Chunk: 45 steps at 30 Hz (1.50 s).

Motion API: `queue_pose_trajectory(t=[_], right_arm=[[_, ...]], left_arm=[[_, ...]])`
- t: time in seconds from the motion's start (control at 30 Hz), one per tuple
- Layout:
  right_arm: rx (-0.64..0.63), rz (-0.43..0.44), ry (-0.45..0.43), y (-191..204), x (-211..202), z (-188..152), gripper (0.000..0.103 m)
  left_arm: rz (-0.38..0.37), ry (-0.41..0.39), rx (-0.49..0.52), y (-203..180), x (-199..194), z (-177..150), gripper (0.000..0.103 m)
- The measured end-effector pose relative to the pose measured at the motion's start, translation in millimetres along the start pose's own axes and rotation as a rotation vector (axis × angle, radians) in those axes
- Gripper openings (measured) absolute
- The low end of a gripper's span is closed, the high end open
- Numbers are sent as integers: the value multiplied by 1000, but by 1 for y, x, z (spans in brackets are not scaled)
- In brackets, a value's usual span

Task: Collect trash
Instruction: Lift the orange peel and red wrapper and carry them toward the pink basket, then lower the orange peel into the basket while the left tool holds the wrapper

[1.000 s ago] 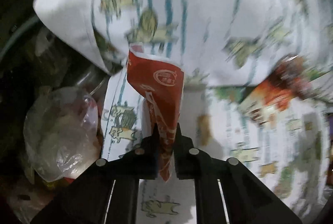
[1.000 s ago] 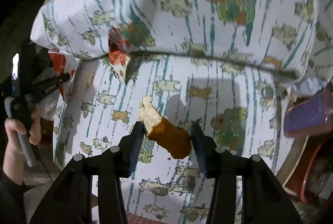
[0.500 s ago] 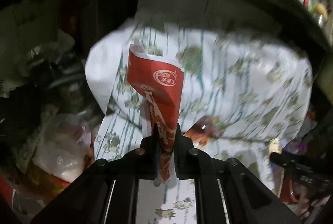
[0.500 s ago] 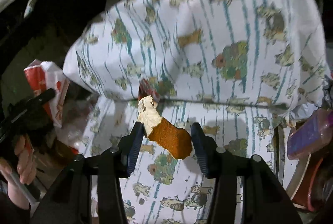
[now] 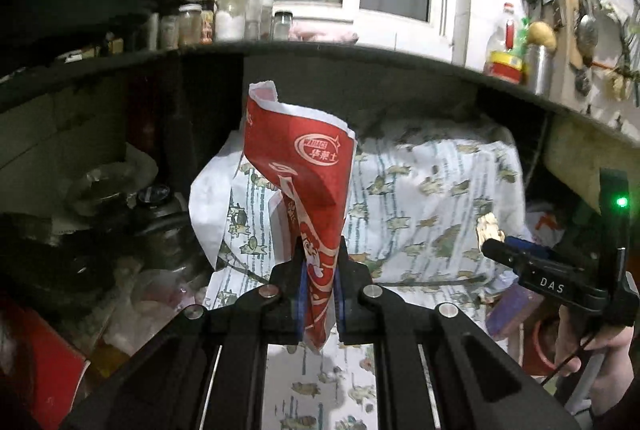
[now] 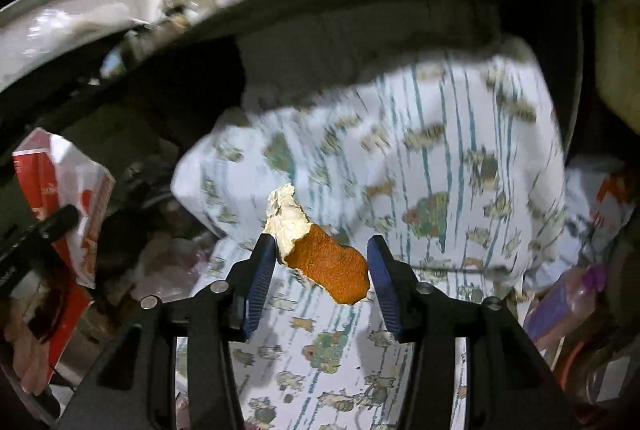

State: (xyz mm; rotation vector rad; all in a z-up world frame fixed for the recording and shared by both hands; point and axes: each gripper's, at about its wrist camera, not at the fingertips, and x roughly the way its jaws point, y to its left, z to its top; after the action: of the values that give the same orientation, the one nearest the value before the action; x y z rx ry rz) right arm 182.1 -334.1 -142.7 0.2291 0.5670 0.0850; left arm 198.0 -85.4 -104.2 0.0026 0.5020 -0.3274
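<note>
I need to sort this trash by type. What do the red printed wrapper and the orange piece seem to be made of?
Red printed wrapper: likely thin paper with a matte finish; it creases sharply and shows a white inside.
Orange piece: probably citrus peel; pitted orange skin, rough whitish inner side.

Glossy red paper bag [image 5: 304, 186], rough orange peel [image 6: 328, 266]
</note>
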Motion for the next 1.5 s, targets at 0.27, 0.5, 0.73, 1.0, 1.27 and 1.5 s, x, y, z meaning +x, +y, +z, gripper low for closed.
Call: queue_pose_trajectory(t=[0.27,0.5,0.73,1.0,1.27,1.5], right_arm=[[-80,10,-149,44,-99,-18,47],[-112,60,-216,73,-155,-33,47],[-133,58,-233,93,-182,-52,47],[-116,59,-143,83,-152,-109,47],[-90,77,16,73,-103,-140,47],[-23,124,217,58,-52,-171,47]], left_arm=[[-11,-50,-1,-5,-74,-11,12],[-34,-48,-7,-7,-117,-32,12],[-39,-47,5,-11,-146,-48,12],[-66,100,-44,-9,-118,-102,12],[-59,218,-29,-10,-82,-138,12],[-29,393,-80,-6,-43,-178,12]])
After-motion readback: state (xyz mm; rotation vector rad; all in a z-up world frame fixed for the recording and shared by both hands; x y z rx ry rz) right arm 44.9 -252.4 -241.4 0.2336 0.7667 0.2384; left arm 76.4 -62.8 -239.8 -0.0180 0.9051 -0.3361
